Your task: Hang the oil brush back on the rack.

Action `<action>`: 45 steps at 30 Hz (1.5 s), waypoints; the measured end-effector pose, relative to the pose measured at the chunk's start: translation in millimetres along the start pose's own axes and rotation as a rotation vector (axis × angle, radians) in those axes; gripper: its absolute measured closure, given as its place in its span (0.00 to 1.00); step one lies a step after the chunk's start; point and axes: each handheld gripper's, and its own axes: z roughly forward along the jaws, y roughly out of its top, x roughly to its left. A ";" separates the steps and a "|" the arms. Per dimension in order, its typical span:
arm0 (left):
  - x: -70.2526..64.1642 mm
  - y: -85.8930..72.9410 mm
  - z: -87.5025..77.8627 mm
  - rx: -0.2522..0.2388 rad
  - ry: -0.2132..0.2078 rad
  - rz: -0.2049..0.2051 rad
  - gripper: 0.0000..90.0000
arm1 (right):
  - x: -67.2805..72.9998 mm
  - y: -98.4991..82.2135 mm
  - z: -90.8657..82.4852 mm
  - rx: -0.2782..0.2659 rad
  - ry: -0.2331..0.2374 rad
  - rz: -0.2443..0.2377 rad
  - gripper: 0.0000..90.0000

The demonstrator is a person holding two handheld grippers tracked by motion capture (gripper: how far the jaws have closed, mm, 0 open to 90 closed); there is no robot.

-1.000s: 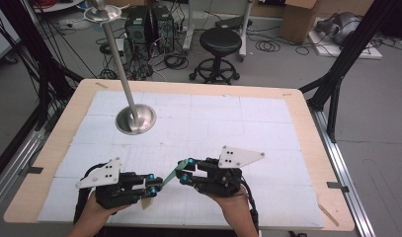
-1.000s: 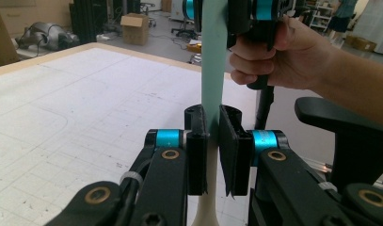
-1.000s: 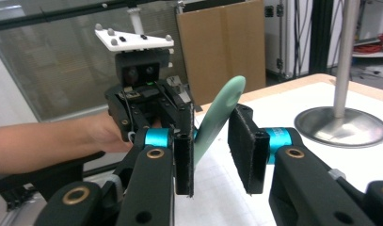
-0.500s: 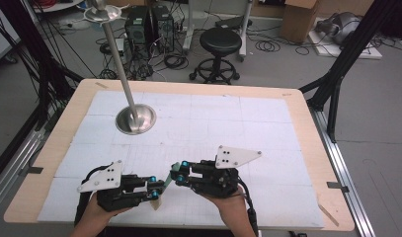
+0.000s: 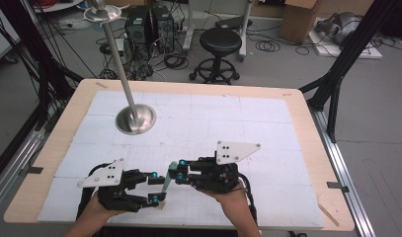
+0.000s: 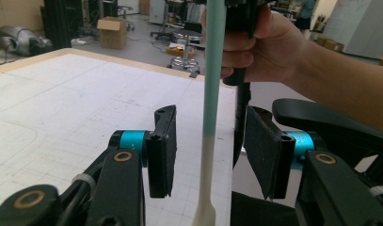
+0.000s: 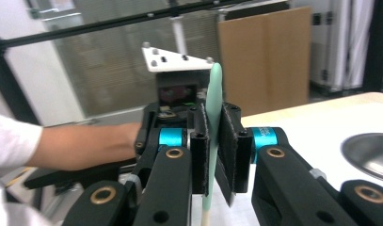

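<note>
Handover nearly done: right gripper clamped on green-and-white stick; left gripper jaws just opened, apart either side of stick, not touching. Left: withdraw.

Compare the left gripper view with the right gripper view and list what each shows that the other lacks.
Left gripper view: the left gripper with jaws apart, having just been opening, pads clear of the slim mint-green and white spatula between them; black stools beyond.

Right gripper view: the right gripper clamped on the spatula; the steel dish-shaped stand base; the left gripper's grey three-cornered plate.

Both: the spatula, the white gridded table, and a hand opposite.
</note>
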 end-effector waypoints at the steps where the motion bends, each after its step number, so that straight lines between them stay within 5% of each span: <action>1: 0.1 0.4 0.5 0.007 -0.008 0.003 0.61 | -0.9 0.9 0.6 0.002 0.018 -0.001 0.92; 11: -1.8 -0.3 3.7 0.005 -0.056 0.003 0.77 | -5.5 7.3 8.5 0.030 0.119 -0.004 0.92; 17: -1.6 0.0 3.0 -0.008 -0.059 0.008 0.92 | -5.6 6.5 11.8 0.039 0.125 -0.010 0.92; 21: -2.7 -0.1 3.3 -0.011 -0.041 0.012 0.93 | -3.9 6.2 12.0 0.039 0.115 -0.011 0.91; 24: -3.3 -0.4 2.2 -0.025 -0.003 0.016 0.93 | -2.2 6.4 11.4 0.010 0.059 0.018 0.67; 27: -2.8 -1.2 0.6 -0.051 0.052 0.006 0.93 | 4.8 6.6 10.5 0.003 -0.074 -0.008 0.57; 31: -1.9 -1.4 -1.0 -0.067 0.124 0.004 0.93 | 13.1 5.9 13.7 -0.007 -0.195 -0.032 0.54; 37: -3.9 -1.2 0.2 -0.075 0.229 0.020 0.93 | 18.2 9.1 20.2 -0.014 -0.282 -0.036 0.55; 45: -6.3 -1.4 4.6 -0.076 0.306 0.026 0.93 | 26.0 13.0 33.8 0.025 -0.389 -0.050 0.59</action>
